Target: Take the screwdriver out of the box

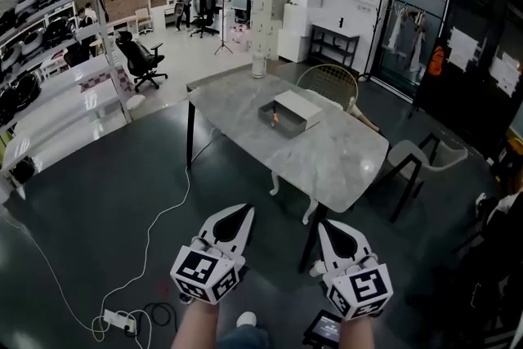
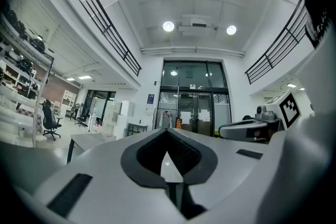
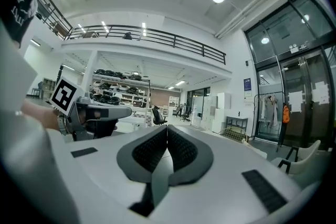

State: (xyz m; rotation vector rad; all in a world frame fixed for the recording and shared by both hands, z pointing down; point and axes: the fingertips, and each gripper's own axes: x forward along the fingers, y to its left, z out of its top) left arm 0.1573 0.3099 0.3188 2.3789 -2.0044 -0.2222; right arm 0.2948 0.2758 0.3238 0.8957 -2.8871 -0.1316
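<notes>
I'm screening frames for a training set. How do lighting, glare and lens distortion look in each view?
Head view: evenly lit and sharp, edges bent by the wide lens, faint ceiling-light glare on the grey marble-patterned table. Left gripper view: strong fisheye, dark corners, bright ceiling lamps, a mosaic patch at top. Right gripper view: same fisheye, dark corners.

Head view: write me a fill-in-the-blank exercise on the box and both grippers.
The box rests on the table, touched by ___ gripper.
The left gripper has its jaws ___.
The right gripper, also closed, holds ___.
Missing words: neither; shut; nothing.
</notes>
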